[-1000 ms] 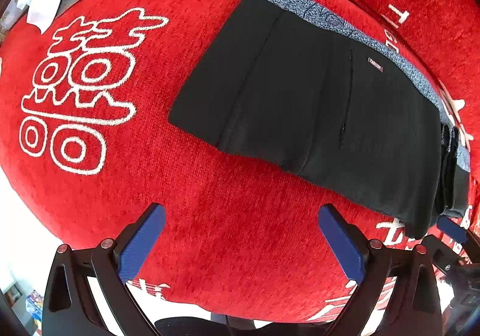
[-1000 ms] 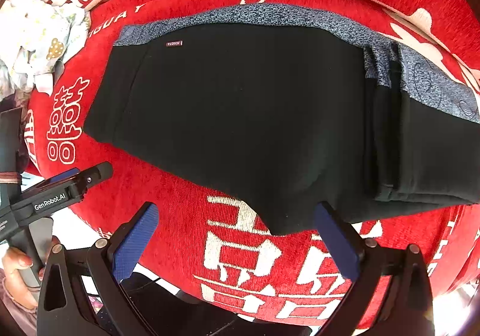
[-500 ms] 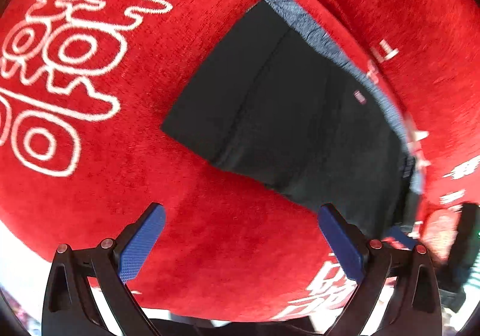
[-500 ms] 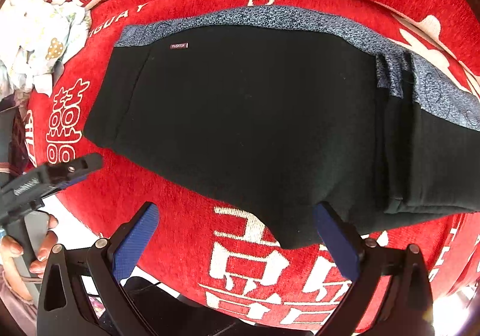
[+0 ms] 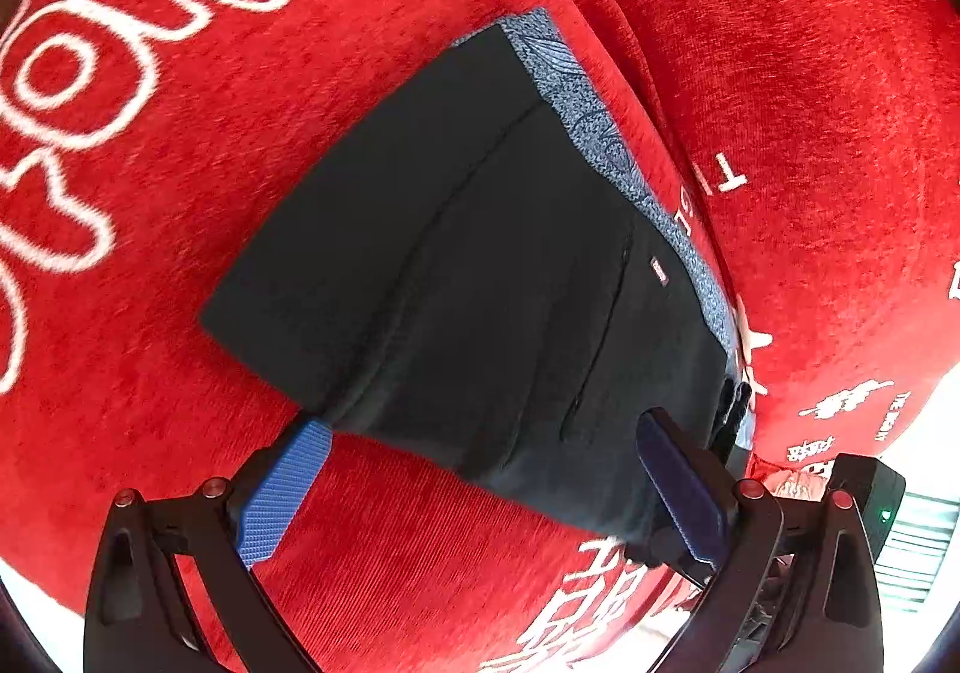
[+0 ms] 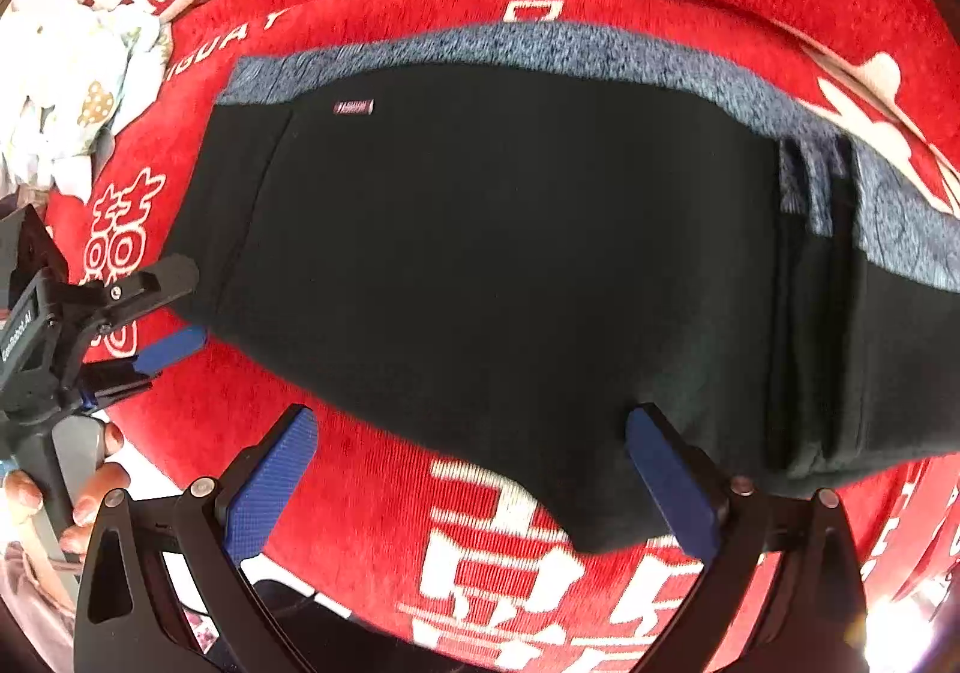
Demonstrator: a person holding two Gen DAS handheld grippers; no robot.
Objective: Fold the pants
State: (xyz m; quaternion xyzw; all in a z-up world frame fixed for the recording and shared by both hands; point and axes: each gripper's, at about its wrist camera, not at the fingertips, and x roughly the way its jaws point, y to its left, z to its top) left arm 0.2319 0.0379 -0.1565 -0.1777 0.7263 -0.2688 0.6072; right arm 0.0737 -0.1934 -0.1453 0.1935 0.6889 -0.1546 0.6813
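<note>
The black pants (image 6: 510, 253) are lying partly folded on a red sofa cushion (image 5: 180, 193) printed with white characters, their grey-blue patterned waistband (image 6: 540, 48) running along the far edge and a stack of folded layers sitting at the right end in the right wrist view. The left gripper (image 5: 480, 487) is sitting wide open at the near left corner of the garment; its left pad is lying just beside the cloth edge and the other is resting over the black fabric, gripping nothing. The right gripper (image 6: 474, 481) is likewise standing wide open and empty at the near hem, one pad over bare red cushion and the other over the lower edge of the pants. The step in hand appears to be lining both tools up on the near edge for another fold. The next move probably calls for sliding one finger under the hem at each spot, closing on every layer together, then lifting evenly and carrying the edge across toward the waistband without dragging the stack out of line. A pale, spotted cloth bundle (image 6: 72, 90) is lying well apart at the far left of the sofa.
</note>
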